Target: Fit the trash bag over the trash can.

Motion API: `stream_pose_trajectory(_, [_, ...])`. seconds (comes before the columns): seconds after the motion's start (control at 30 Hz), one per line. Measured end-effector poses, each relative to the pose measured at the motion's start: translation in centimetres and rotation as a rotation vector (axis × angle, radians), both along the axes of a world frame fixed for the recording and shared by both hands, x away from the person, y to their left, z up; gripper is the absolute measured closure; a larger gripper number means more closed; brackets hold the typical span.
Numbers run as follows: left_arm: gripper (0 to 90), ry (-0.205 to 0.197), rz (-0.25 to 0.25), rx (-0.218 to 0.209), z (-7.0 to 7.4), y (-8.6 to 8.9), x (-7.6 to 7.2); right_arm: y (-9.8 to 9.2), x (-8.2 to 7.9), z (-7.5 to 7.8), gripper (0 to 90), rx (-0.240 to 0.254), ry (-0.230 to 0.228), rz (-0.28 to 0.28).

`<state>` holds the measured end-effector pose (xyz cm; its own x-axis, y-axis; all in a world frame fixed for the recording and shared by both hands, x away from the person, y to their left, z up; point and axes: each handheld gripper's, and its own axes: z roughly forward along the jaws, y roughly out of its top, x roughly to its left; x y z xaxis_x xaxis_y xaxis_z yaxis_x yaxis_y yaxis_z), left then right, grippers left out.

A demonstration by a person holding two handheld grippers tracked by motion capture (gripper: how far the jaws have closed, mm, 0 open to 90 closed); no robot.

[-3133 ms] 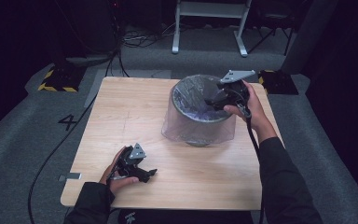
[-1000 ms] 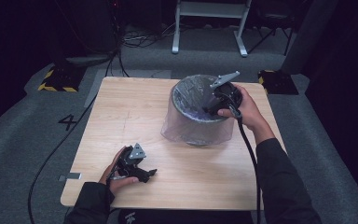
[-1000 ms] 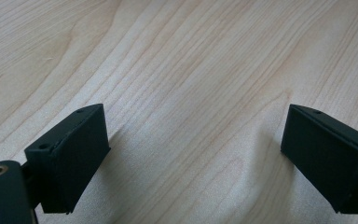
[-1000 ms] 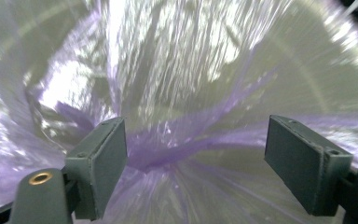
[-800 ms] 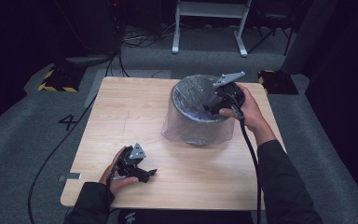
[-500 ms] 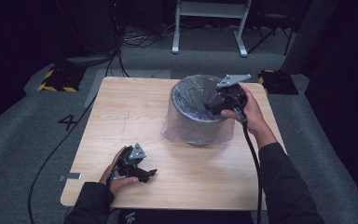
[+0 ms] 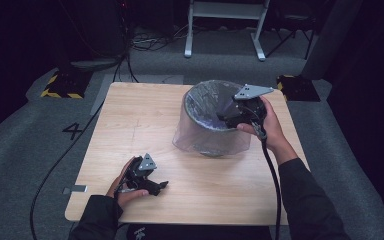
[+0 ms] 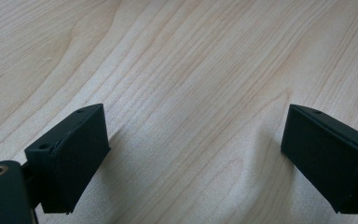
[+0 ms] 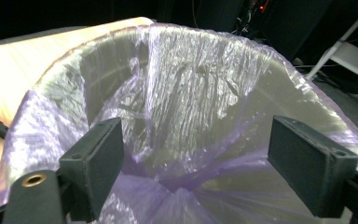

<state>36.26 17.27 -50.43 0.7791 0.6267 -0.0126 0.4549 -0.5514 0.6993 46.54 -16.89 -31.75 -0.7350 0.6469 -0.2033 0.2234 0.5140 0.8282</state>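
Observation:
A round bin (image 7: 211, 131) lined with a pale purple plastic bag (image 9: 186, 116) stands on the right half of the wooden table (image 7: 130, 120). My right gripper (image 7: 226, 116) hangs over the bin's right rim, tilted down into its mouth, open with nothing between its jaws; in the right gripper view (image 9: 200, 168) the bag's crinkled inside fills the space ahead. The bag hangs down over the bin's outside wall. My left gripper (image 7: 161, 187) rests low on the table near the front left, open and empty, and its own view (image 8: 193, 158) looks at bare wood.
A black cable (image 7: 272, 175) trails from the right gripper along the forearm. A small grey tab (image 7: 75, 189) lies at the table's front left edge. Behind the table stand a white frame (image 7: 225, 25) and floor cables (image 7: 145, 42).
The right gripper has shifted slightly right and up along the bin's rim, staying open over the bag. The left gripper has not moved.

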Motion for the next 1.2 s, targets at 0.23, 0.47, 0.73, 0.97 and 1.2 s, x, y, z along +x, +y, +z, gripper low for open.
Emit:
stream_pose_trajectory(0.23, [7.0, 0.000, 0.000, 0.000, 0.0, 0.0, 0.0, -1.1, -0.9, -0.2, 18.8, 0.032, -0.015, -0.002])
stream_pose_trajectory(0.47, [7.0, 0.000, 0.000, 0.000, 0.0, 0.0, 0.0, -1.9, -2.1, 0.1, 18.9, 0.050, -0.033, 0.021])
stream_pose_trajectory(0.73, [7.0, 0.000, 0.000, 0.000, 0.0, 0.0, 0.0, -3.1, -3.4, 0.4, 18.7, 0.062, -0.052, 0.034])
stream_pose_trajectory(0.97, [7.0, 0.000, 0.000, 0.000, 0.0, 0.0, 0.0, -4.2, -4.2, 0.3, 18.3, 0.073, -0.054, 0.041])
stream_pose_trajectory(1.2, [7.0, 0.000, 0.000, 0.000, 0.0, 0.0, 0.0, -4.8, -5.2, 0.1, 18.3, 0.067, -0.060, 0.050])
